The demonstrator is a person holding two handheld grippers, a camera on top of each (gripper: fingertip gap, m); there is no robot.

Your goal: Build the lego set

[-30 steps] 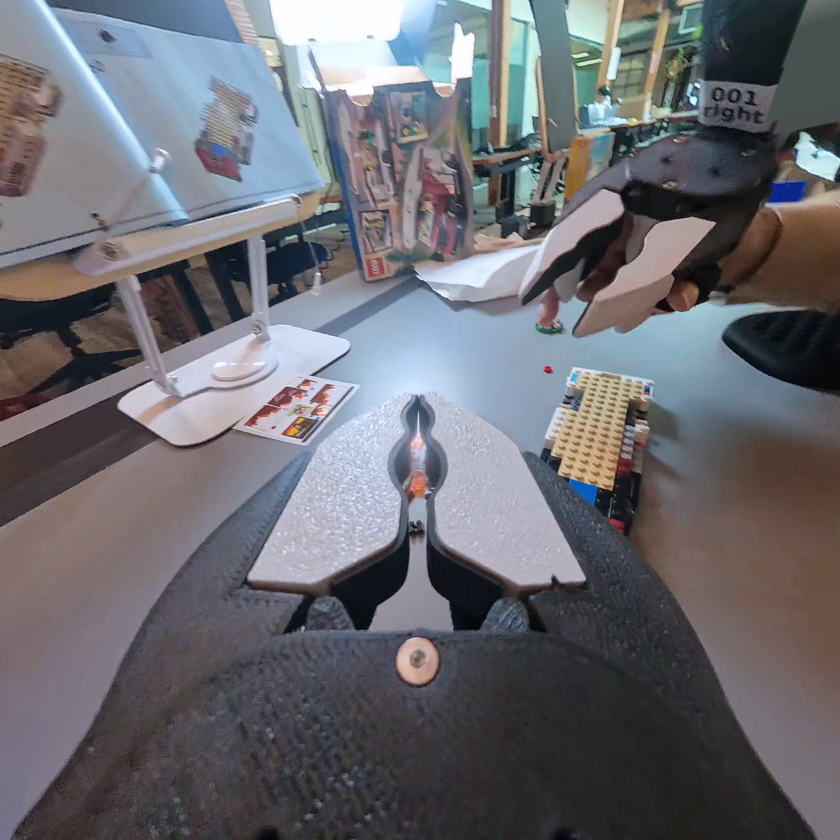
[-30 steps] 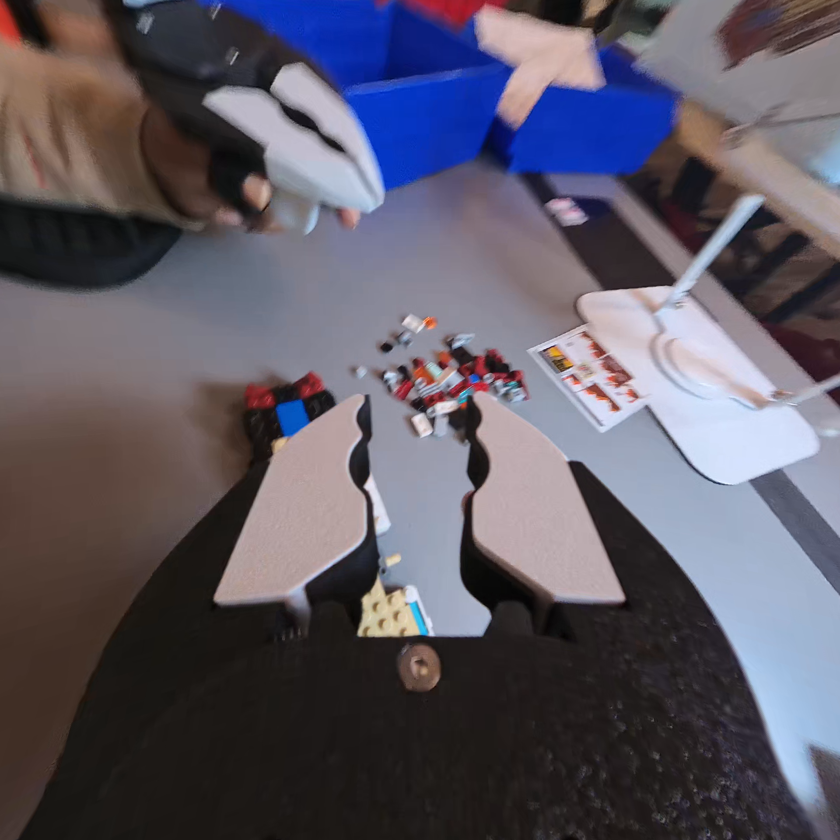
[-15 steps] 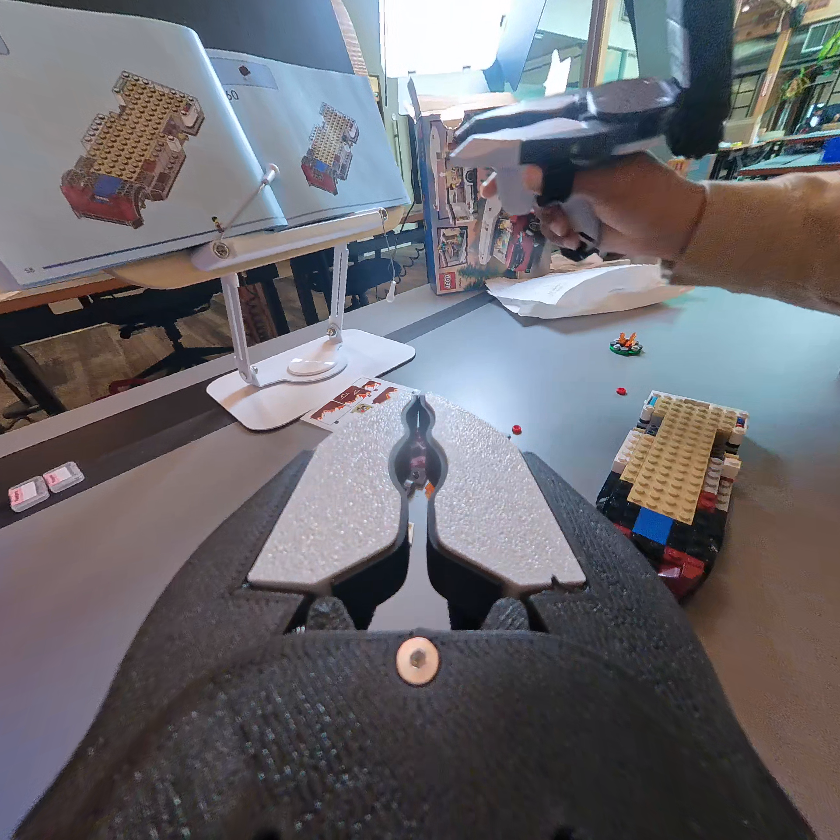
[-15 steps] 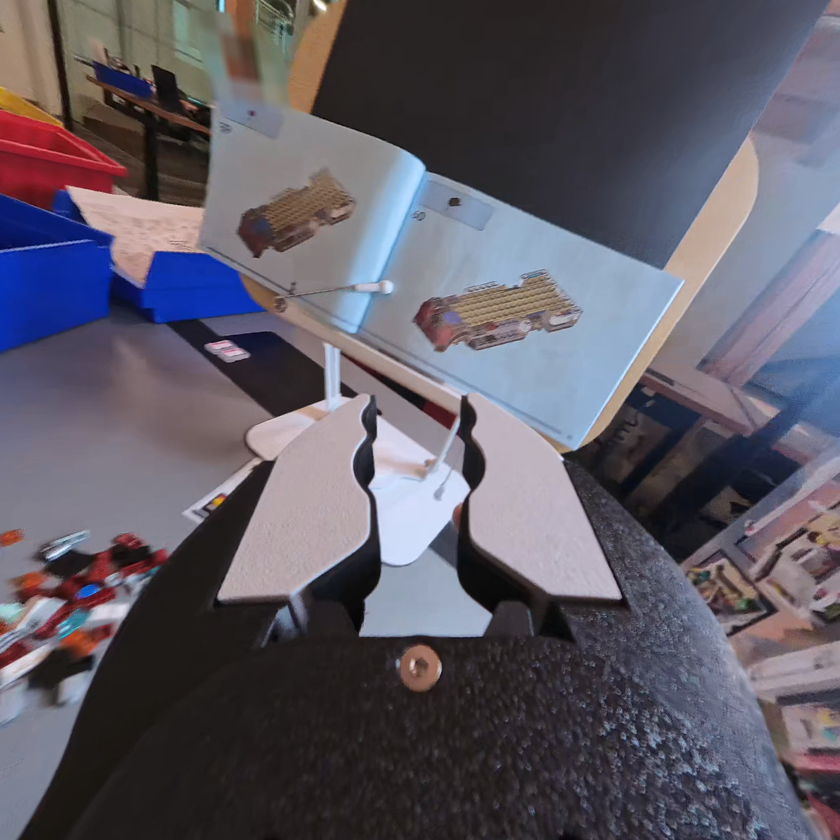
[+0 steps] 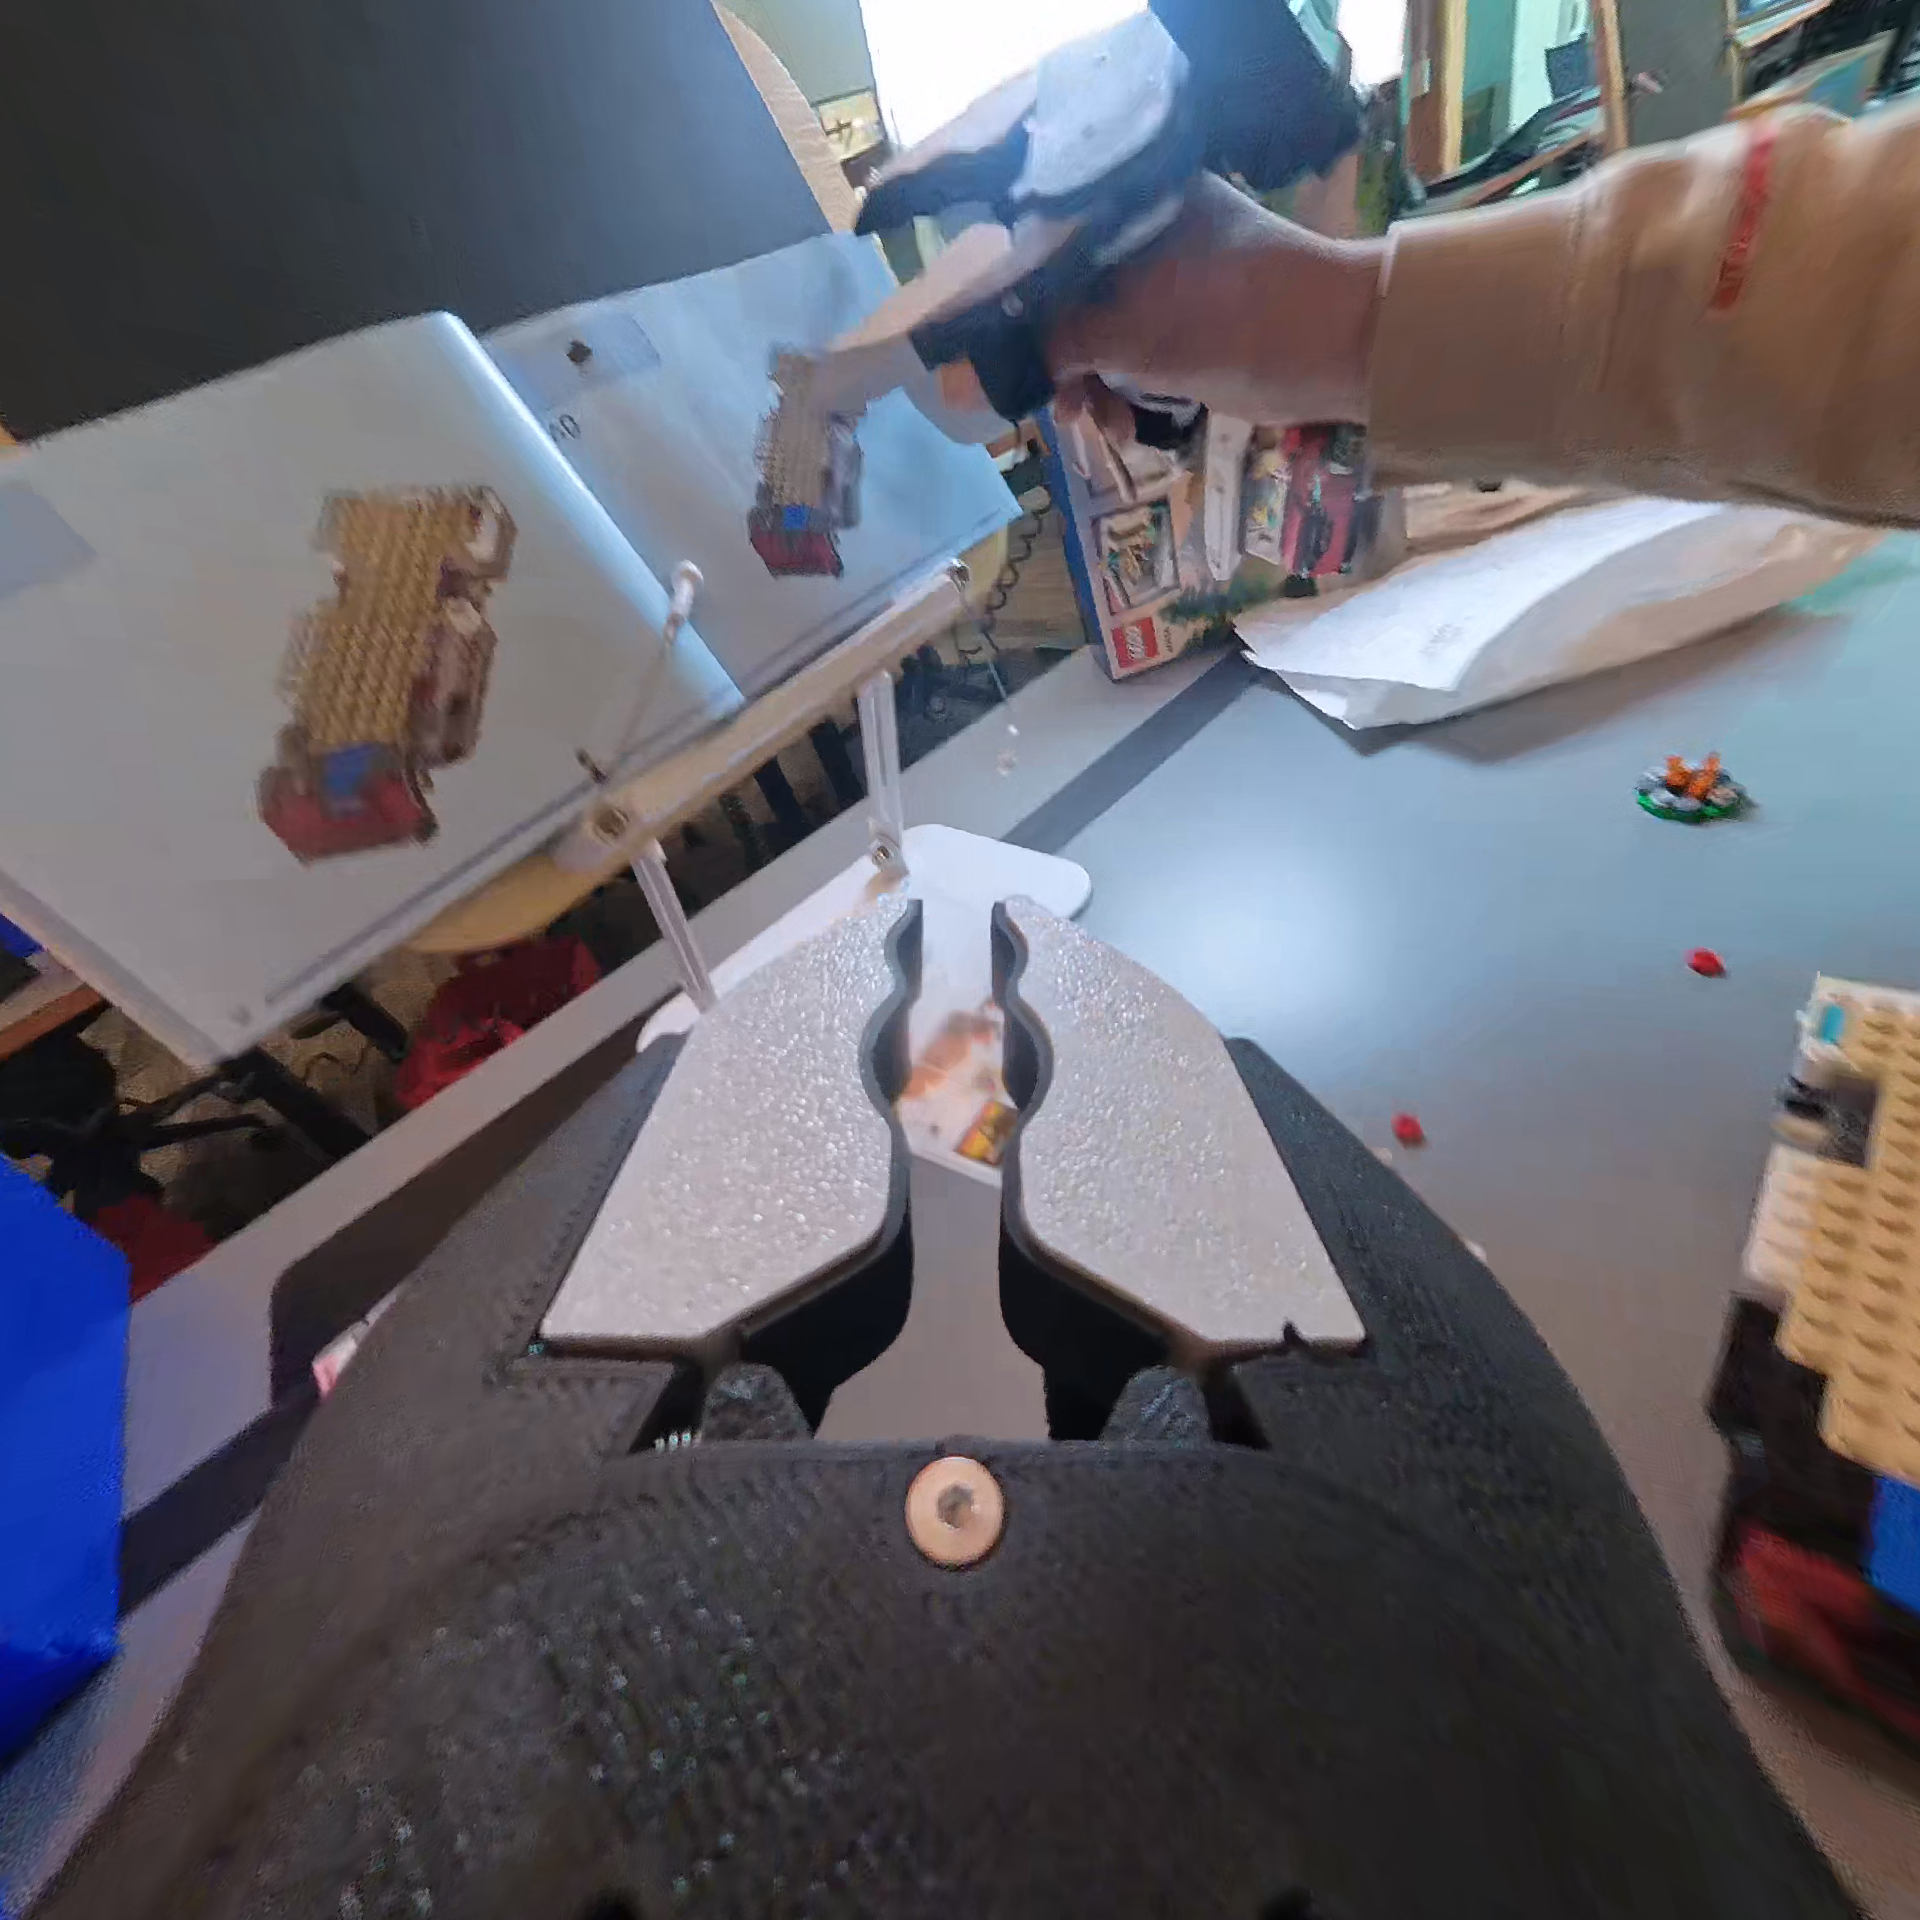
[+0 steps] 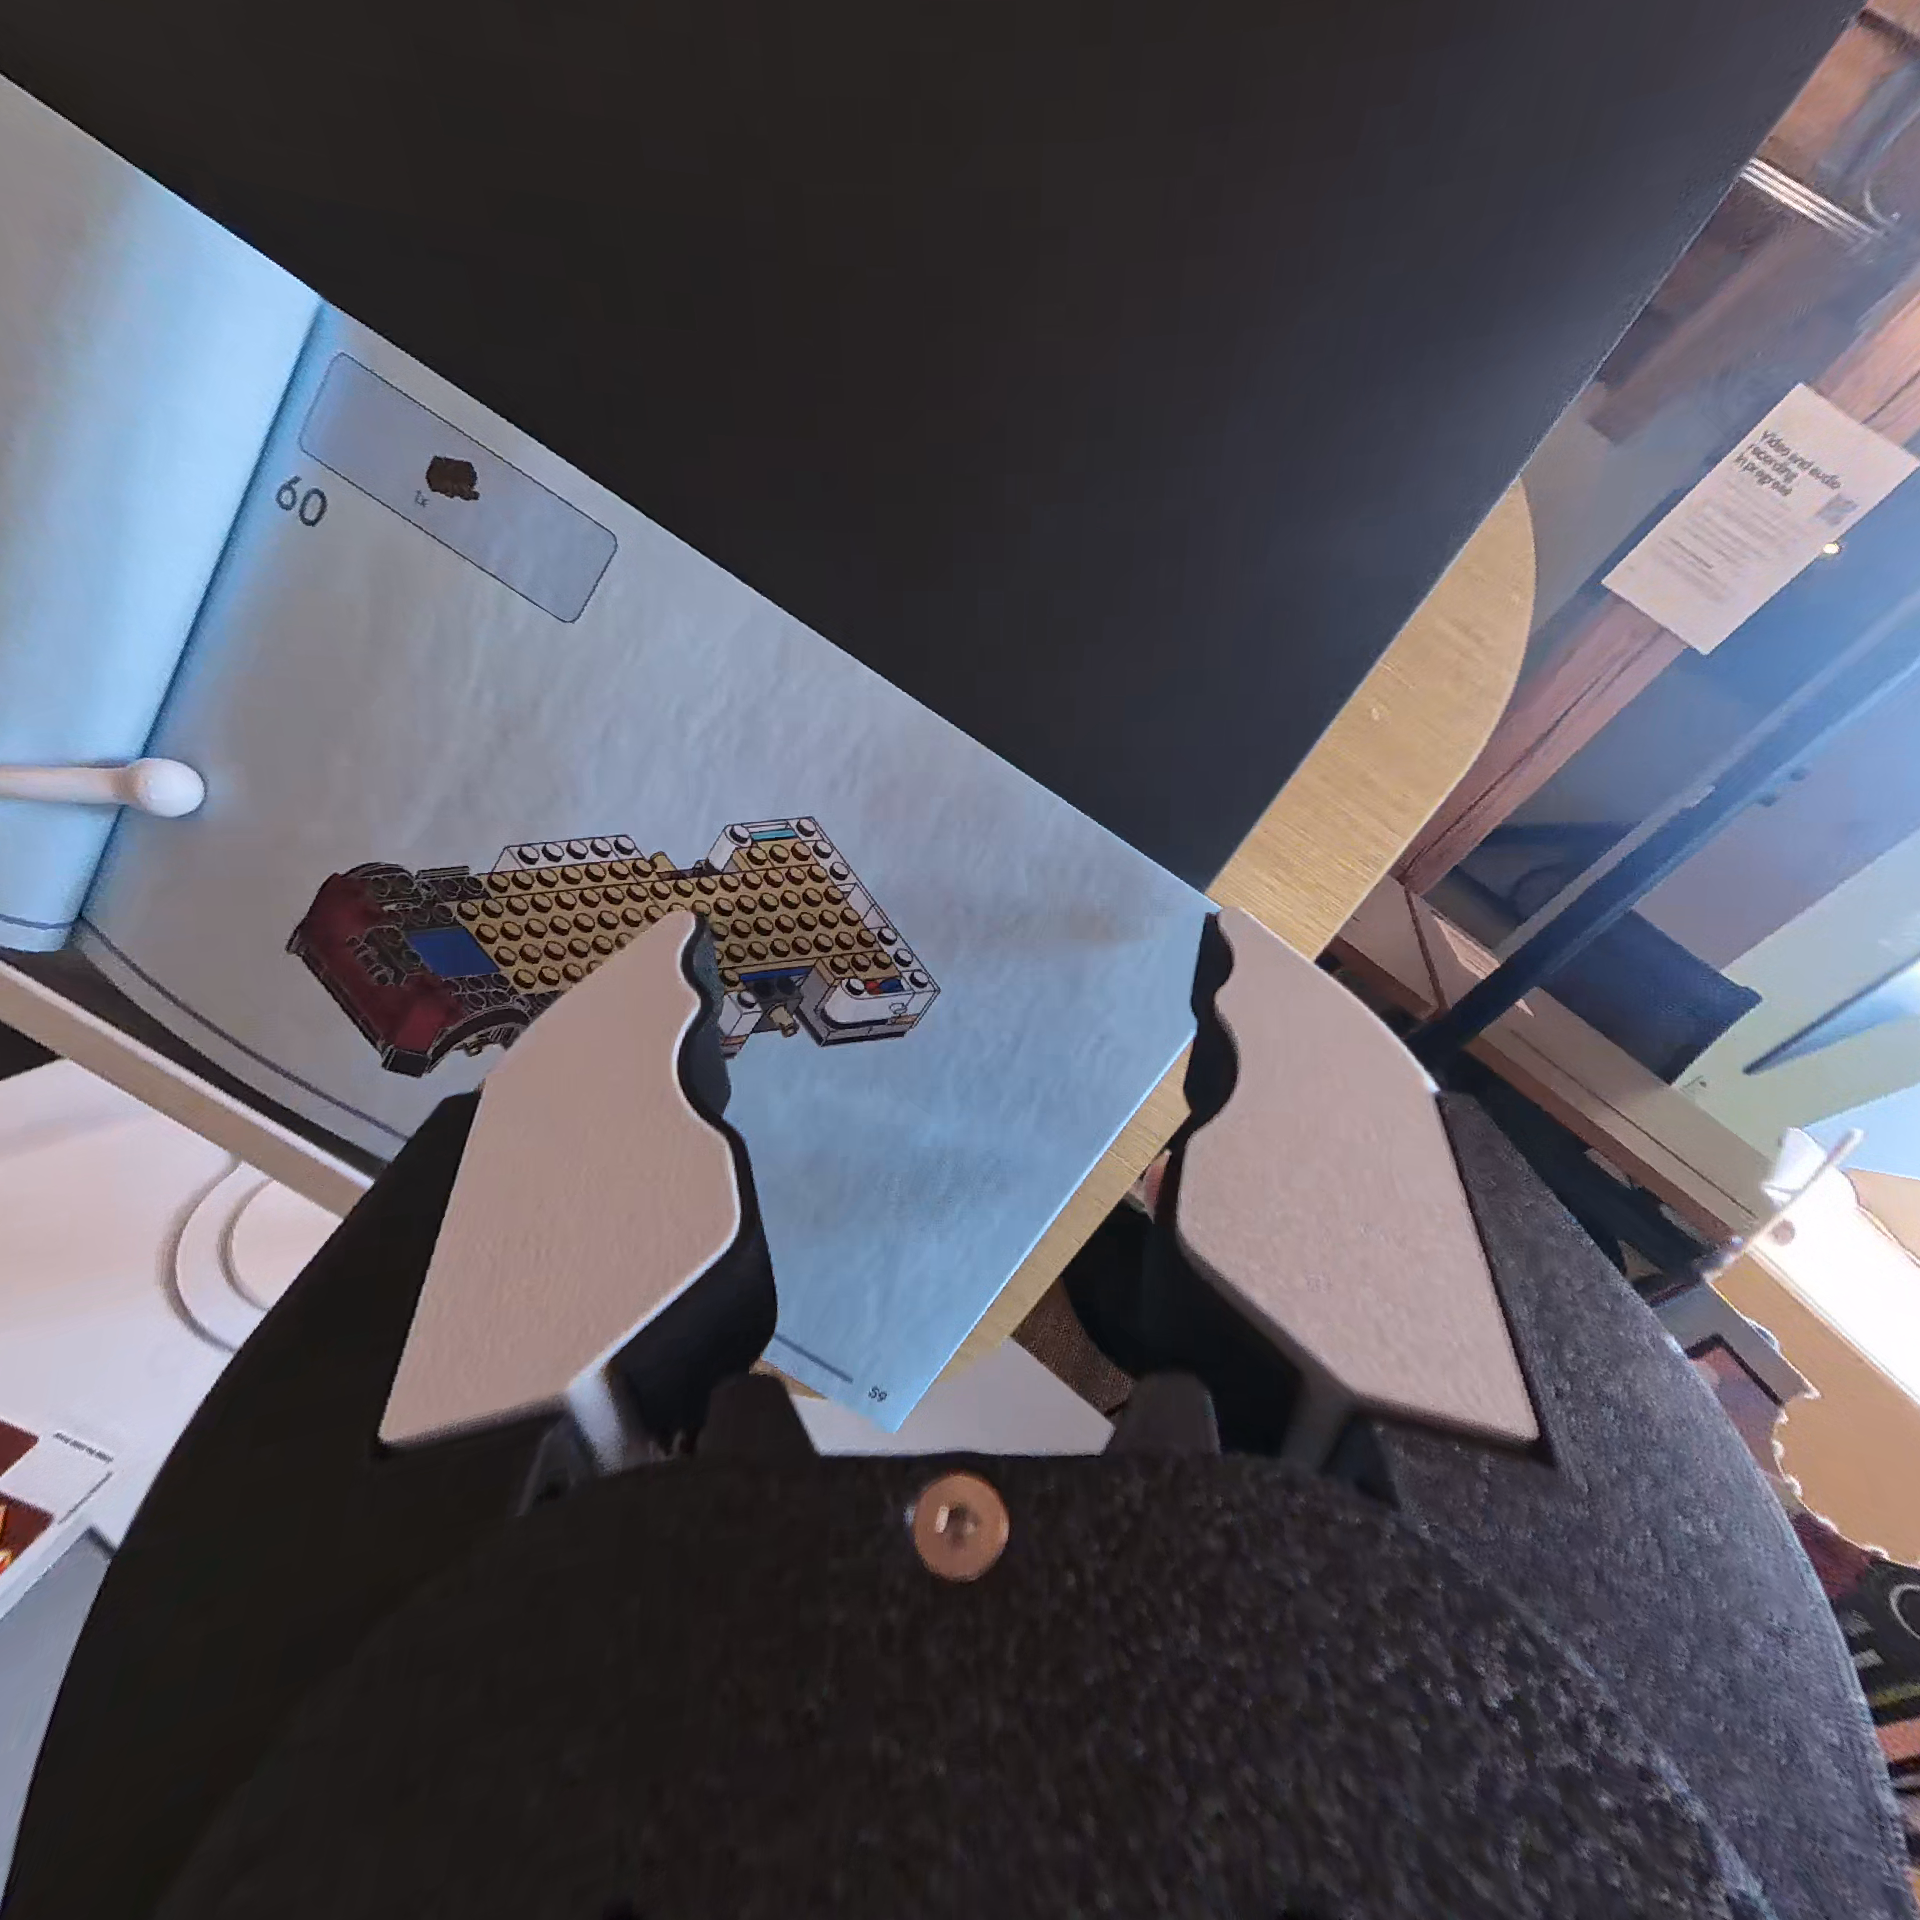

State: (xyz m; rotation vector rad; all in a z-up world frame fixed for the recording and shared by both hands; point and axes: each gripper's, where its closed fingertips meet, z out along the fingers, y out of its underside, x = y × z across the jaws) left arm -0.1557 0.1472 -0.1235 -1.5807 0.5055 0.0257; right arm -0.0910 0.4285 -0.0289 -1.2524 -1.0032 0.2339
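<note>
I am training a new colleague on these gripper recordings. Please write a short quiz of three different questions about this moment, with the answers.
1. True or false: the right gripper has its fingers spread wide in front of the instruction booklet.
2. Which thing lies on the table to the right of the left gripper? A) brick model B) glass bottle C) pair of scissors
3. Fill in: the booklet rests on a white ____.

Key: 1 true; 2 A; 3 stand.

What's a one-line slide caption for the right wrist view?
Right gripper, jaws wide open and empty, faces the right-hand page of an open instruction booklet on a white stand.
</note>
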